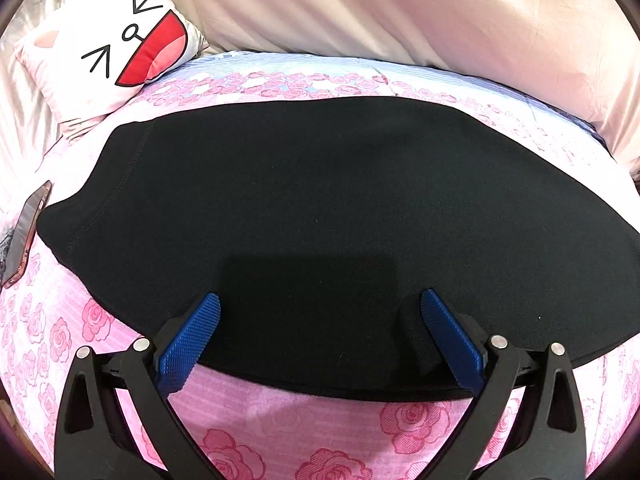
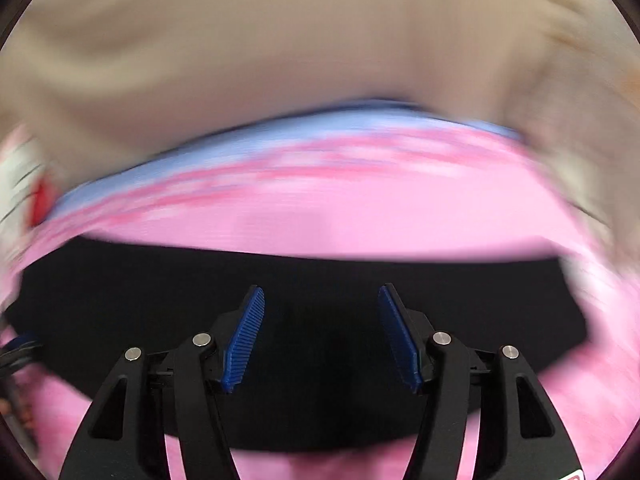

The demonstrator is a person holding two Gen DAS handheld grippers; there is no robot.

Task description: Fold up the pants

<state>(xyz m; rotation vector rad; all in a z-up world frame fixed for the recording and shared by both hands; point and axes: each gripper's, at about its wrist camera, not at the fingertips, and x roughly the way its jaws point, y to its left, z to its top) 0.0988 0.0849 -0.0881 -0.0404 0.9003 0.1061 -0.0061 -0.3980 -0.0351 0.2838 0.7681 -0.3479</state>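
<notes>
On the bed's pink rose-printed sheet (image 1: 280, 420) the black knit pants (image 1: 312, 208) are laid out flat as one smooth, broad dark panel — no loose legs can be seen trailing, so at least one fold is judged to be done already. Over the near edge of the cloth the left gripper (image 1: 320, 304) is held with its blue ribbed fingers (image 1: 192, 344) wide apart, nothing clamped between them. The right gripper (image 2: 320, 300) is seen in a badly blurred view; its fingers are also spread, with only black cloth behind them and no fold pinched. A white cushion with a cartoon face (image 1: 112, 40) and a pale beige quilt (image 1: 400, 12) are left at the far side of the bed, well clear of the pants. What remains — as far as can be judged — is a further fold to bring the panel down to a compact bundle.
</notes>
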